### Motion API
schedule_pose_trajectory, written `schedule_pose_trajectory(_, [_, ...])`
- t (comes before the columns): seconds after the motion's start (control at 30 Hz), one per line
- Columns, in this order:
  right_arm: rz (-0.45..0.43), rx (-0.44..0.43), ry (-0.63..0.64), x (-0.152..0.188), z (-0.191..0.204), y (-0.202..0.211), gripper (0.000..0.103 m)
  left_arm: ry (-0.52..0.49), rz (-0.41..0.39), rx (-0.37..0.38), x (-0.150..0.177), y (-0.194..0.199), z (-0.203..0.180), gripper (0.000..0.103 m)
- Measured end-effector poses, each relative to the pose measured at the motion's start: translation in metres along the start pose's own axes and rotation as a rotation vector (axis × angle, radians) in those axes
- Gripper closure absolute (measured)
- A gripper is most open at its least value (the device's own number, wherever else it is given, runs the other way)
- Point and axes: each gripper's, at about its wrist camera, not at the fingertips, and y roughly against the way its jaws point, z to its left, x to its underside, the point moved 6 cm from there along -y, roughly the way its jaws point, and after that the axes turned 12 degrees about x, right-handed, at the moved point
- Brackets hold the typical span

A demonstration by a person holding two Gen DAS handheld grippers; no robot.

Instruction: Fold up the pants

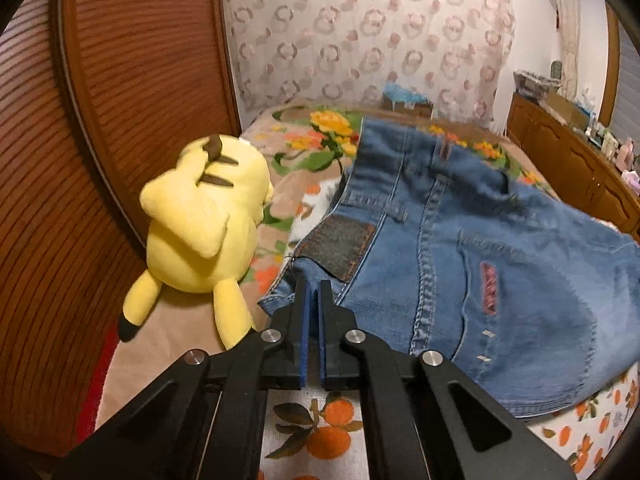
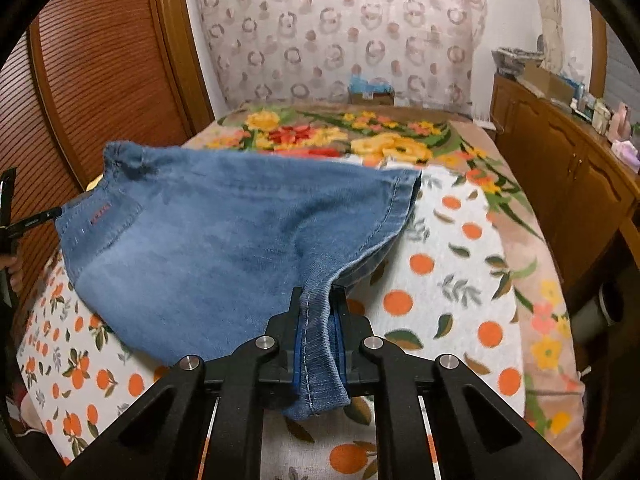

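Observation:
Blue denim pants [image 1: 460,248] lie on the bed, waistband and dark leather patch toward me in the left wrist view. My left gripper [image 1: 314,286] is shut on the waistband edge just below the patch. In the right wrist view the pants [image 2: 224,236] are lifted off the bed and stretch away to the left. My right gripper [image 2: 318,300] is shut on a bunched denim edge with a stitched seam, which hangs down between the fingers. The left gripper's body [image 2: 10,216] shows at the far left edge of that view.
A yellow plush toy [image 1: 200,232] lies on the bed left of the pants, against the wooden headboard [image 1: 132,80]. The bed has an orange-print sheet [image 2: 452,280] and a floral blanket [image 2: 360,136]. A wooden cabinet [image 2: 568,172] with clutter stands at right. A curtain hangs behind.

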Motion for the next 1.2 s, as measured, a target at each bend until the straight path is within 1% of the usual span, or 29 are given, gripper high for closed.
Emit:
schedule_pose_trajectory(0.13, [-0.059,0.007,-0.006,-0.010,-0.008,0.018,0.092,-0.029,-0.043,0.006,-0.008,0.022,-0.013,0.099])
schedule_pose_trajectory(0.3, [-0.116,0.028,-0.003,-0.015,-0.020,0.041,0.093,-0.057,-0.075,0.030,-0.007,0.046,-0.028,0.099])
schedule_pose_trajectory(0.43, [-0.146,0.046,-0.013,-0.005,-0.033,0.062,0.093,-0.069,-0.106,0.059,0.002,0.073,-0.041,0.099])
schedule_pose_trajectory(0.53, [-0.159,0.059,-0.023,0.009,-0.041,0.076,0.093,-0.075,-0.121,0.086,0.014,0.092,-0.050,0.099])
schedule_pose_trajectory(0.7, [-0.161,0.072,-0.034,0.035,-0.052,0.093,0.093,-0.090,-0.122,0.111,0.039,0.111,-0.061,0.099])
schedule_pose_trajectory(0.9, [-0.171,0.087,-0.049,0.060,-0.050,0.122,0.093,-0.096,-0.115,0.147,0.068,0.133,-0.071,0.099])
schedule_pose_trajectory(1.03, [-0.139,0.085,-0.065,0.080,-0.050,0.129,0.093,-0.105,-0.088,0.152,0.090,0.133,-0.077,0.099])
schedule_pose_trajectory(1.2, [-0.068,0.076,-0.086,0.096,-0.047,0.114,0.093,-0.111,-0.042,0.154,0.113,0.120,-0.082,0.099])
